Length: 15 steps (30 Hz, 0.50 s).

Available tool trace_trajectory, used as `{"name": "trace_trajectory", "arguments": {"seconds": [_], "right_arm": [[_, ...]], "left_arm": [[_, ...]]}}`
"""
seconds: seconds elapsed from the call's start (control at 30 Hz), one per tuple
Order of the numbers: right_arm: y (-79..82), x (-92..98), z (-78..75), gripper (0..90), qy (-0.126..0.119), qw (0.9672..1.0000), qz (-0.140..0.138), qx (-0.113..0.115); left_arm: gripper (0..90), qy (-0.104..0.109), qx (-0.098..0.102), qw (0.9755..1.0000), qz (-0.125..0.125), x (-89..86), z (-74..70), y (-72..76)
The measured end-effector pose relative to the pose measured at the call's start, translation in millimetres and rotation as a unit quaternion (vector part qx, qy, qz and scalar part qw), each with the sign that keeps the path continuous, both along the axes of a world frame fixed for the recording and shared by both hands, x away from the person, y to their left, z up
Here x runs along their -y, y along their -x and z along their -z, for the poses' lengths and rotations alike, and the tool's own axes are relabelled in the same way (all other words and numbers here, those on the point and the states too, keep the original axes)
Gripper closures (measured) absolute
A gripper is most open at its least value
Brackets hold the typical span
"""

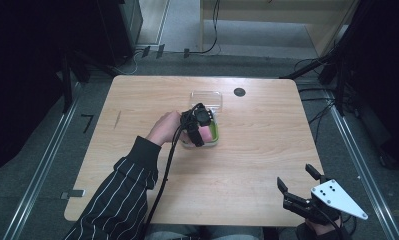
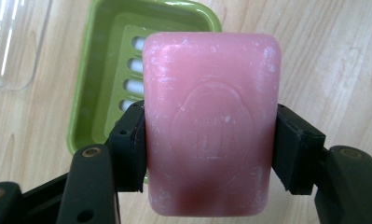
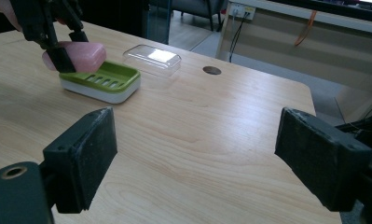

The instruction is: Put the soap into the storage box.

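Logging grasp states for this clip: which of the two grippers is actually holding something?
The left gripper, shut on the pink soap bar above the green soap dish. The right gripper is open, holding nothing, at the table's near right corner.

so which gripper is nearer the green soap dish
Left. The left gripper holds the pink soap just over the green soap dish; the right gripper hovers open, far off near the table's near right corner.

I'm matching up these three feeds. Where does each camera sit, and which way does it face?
High view: above the table, looking forward and down; striped sleeve, both grippers.
Left gripper view: on the left gripper, looking down at pink soap over the green dish.
Right gripper view: on the open right gripper, looking across the table.
All share soap, dish, clear lid.
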State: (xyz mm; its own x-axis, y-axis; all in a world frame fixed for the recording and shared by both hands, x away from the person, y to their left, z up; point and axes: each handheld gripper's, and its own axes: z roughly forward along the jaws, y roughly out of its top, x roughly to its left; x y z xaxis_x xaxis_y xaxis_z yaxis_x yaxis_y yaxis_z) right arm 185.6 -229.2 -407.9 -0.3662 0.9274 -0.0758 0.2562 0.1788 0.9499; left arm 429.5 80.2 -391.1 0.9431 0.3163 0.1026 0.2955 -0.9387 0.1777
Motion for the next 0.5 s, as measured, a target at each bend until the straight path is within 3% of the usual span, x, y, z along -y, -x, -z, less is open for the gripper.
{"name": "trace_trajectory", "arguments": {"seconds": [0.5], "right_arm": [[2.9,2.0,0.1,12.9,0.002,1.0,0.007,-0.001]], "left_arm": [[38.5,-0.008,0.006,0.9999,0.009,-0.9,8.9,-15.6]]}}
